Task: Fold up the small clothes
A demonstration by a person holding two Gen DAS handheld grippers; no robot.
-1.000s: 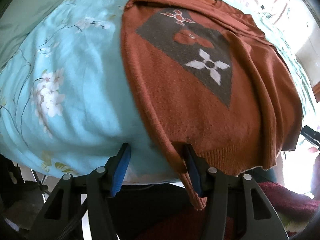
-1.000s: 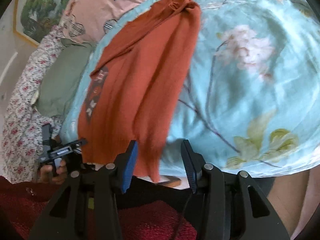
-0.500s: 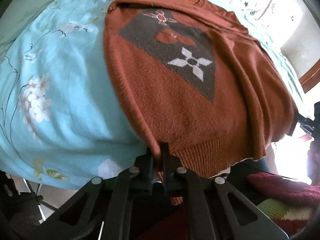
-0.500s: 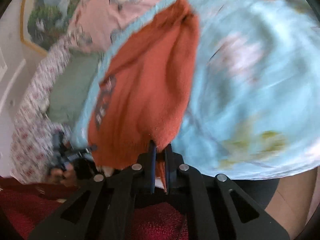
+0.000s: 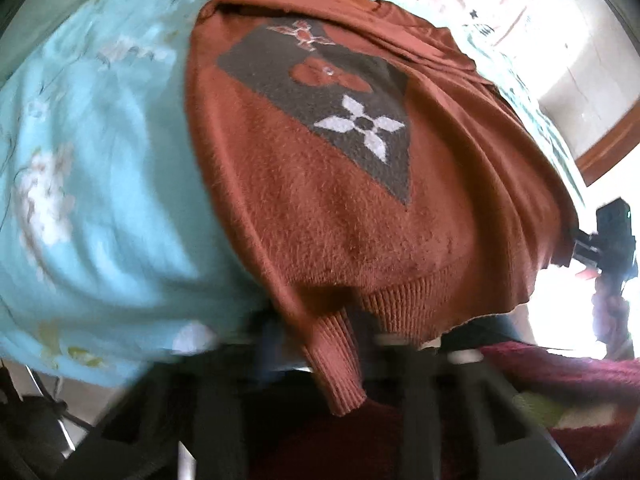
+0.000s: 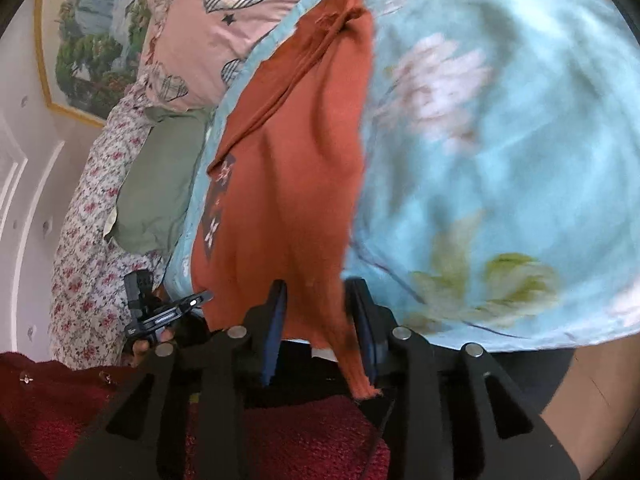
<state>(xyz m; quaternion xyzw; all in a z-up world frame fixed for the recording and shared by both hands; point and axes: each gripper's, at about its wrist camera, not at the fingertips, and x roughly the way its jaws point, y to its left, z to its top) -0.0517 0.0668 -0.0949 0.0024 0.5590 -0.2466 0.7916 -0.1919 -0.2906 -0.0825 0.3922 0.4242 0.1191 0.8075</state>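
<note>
A rust-orange knitted sweater [image 5: 320, 208] with a grey patch and a white flower lies on the light blue floral bedspread [image 5: 100, 184]. Its ribbed hem and one sleeve cuff [image 5: 340, 364] hang over the near bed edge. The left wrist view is blurred. My left gripper [image 5: 324, 336] shows its jaws apart there, with that cuff hanging loose between them. In the right wrist view the sweater [image 6: 288, 184] lies as a long strip. My right gripper [image 6: 318, 312] is opening, and the other sleeve [image 6: 320, 300] hangs between its blue pads [image 6: 276, 312] without being pinched.
Pink and floral pillows [image 6: 208, 36] and a green cushion [image 6: 160, 184] lie at the head of the bed. A framed picture [image 6: 84, 20] hangs on the wall. A dark red garment [image 6: 300, 440] on the person is below both grippers. The other gripper [image 6: 160, 308] shows in a hand.
Both grippers closed on the sleeves hanging at the bed edge, and now their jaws stand apart again with the cloth loose between them. The right gripper has shifted slightly.
</note>
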